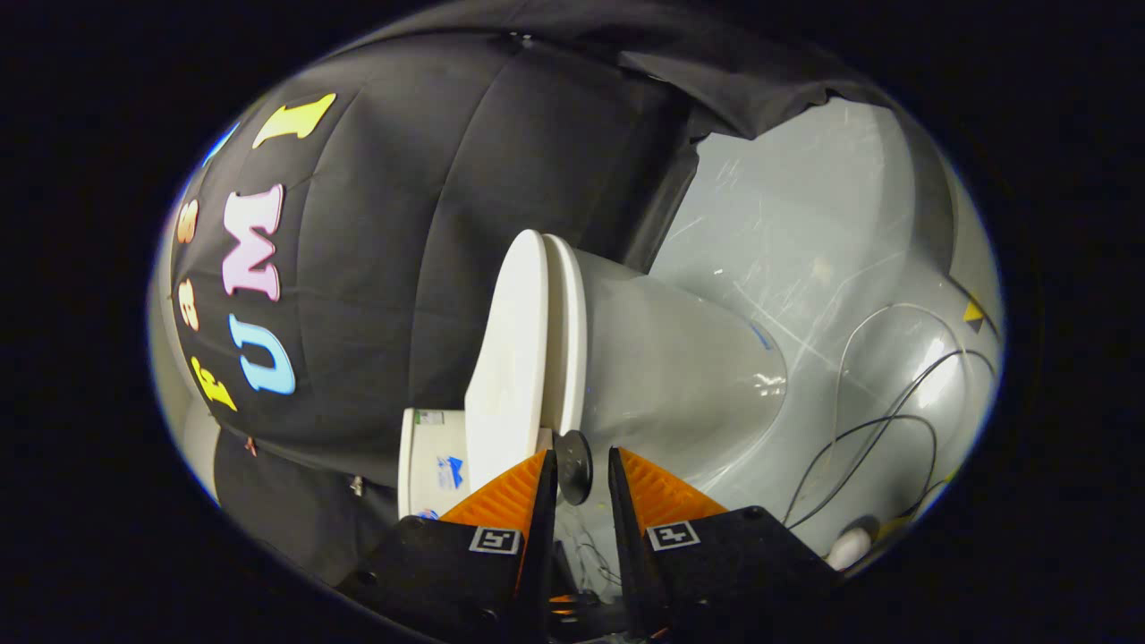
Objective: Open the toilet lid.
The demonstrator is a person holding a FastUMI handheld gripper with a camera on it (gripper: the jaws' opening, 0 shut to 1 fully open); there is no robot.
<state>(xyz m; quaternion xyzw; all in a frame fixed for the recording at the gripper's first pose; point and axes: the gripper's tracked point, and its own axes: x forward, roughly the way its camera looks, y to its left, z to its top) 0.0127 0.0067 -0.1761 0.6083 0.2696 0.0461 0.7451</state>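
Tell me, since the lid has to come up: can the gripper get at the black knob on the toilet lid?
Probably yes. The gripper is open, the black knob sits between its fingertips by the toilet lid, nothing between.

The claw (pixel 582 474) stands with a narrow gap between its fingers, and a dark round knob (pixel 572 463) at the toilet's near end sits in that gap, though whether the fingers touch it cannot be told. Dead ahead at 12 o'clock the closed lid (pixel 510 358) and bowl (pixel 671 367) block the way, with the tank (pixel 431 461) at 10 o'clock against the cloth wall (pixel 429 224). Free room lies at 2 o'clock over bare floor (pixel 805 224), though loose cables (pixel 886 402) trail at 3 o'clock.
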